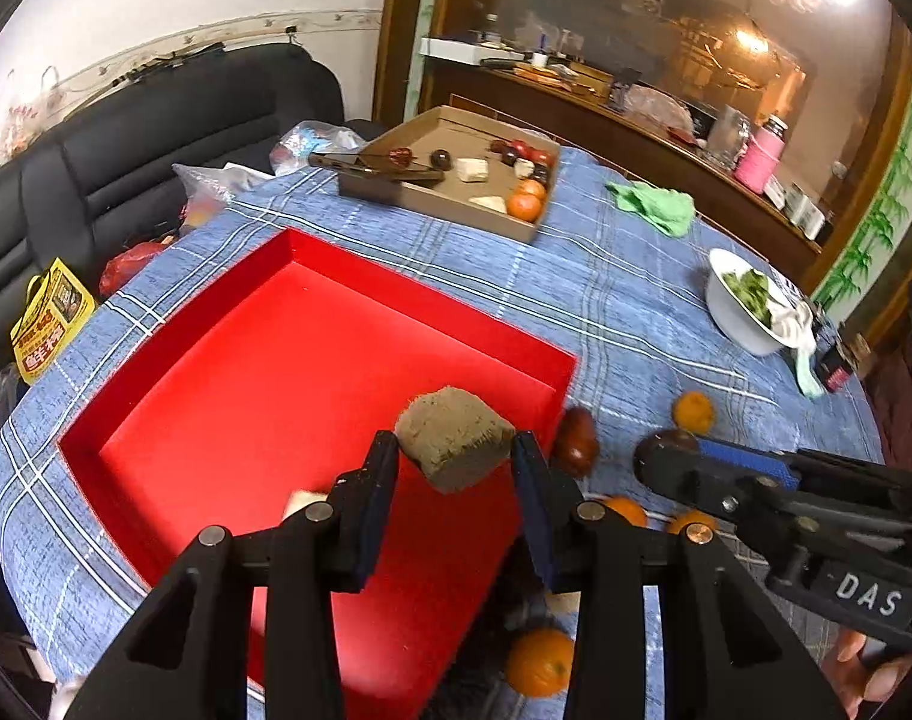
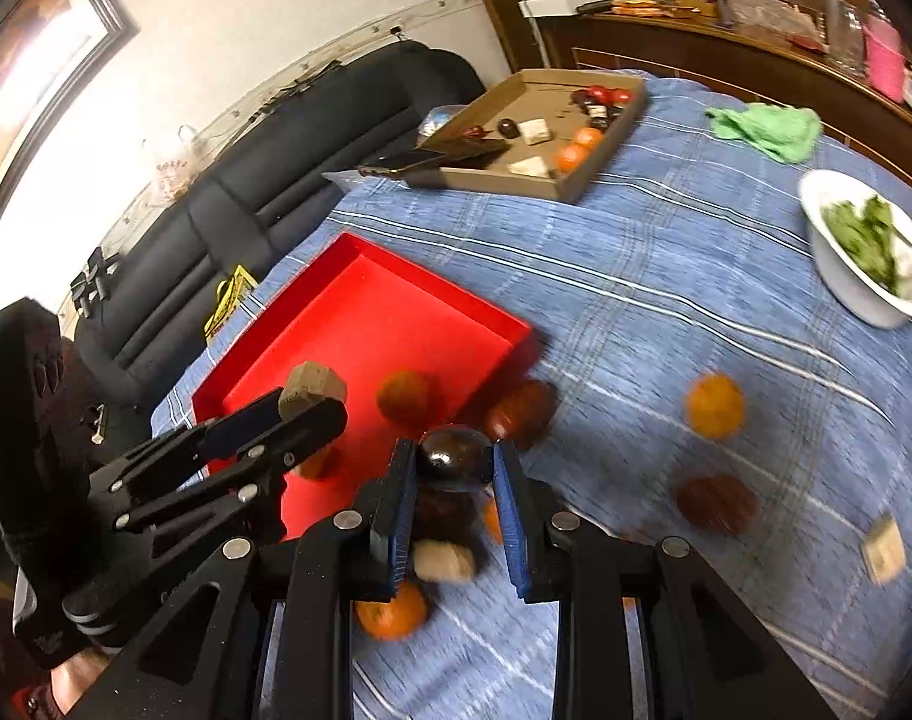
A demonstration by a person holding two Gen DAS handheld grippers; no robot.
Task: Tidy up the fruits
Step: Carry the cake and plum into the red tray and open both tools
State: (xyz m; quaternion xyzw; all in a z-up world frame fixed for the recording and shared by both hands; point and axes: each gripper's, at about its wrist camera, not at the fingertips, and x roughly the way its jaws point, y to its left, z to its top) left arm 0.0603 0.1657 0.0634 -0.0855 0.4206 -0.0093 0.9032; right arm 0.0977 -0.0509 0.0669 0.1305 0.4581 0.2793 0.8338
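My left gripper [image 1: 453, 450] is shut on a brown fuzzy block [image 1: 453, 438] and holds it above the near right part of the red tray [image 1: 228, 372]. It also shows in the right wrist view [image 2: 309, 399] over the tray [image 2: 366, 294]. My right gripper [image 2: 453, 462] is shut on a dark round plum [image 2: 454, 457], above the tablecloth beside the tray's right corner. Oranges [image 2: 714, 405] [image 1: 692, 411], dark red fruits [image 1: 576, 441] [image 2: 715, 504] and pale blocks [image 2: 883, 552] lie loose around it. An orange [image 2: 403, 394] sits in the tray.
A cardboard box [image 1: 432, 210] with fruit, blocks and a phone stands at the back. A white bowl of greens [image 1: 747, 306] and a green cloth [image 1: 654, 204] are at the right. A black sofa [image 1: 126, 144] lies beyond the table's left edge.
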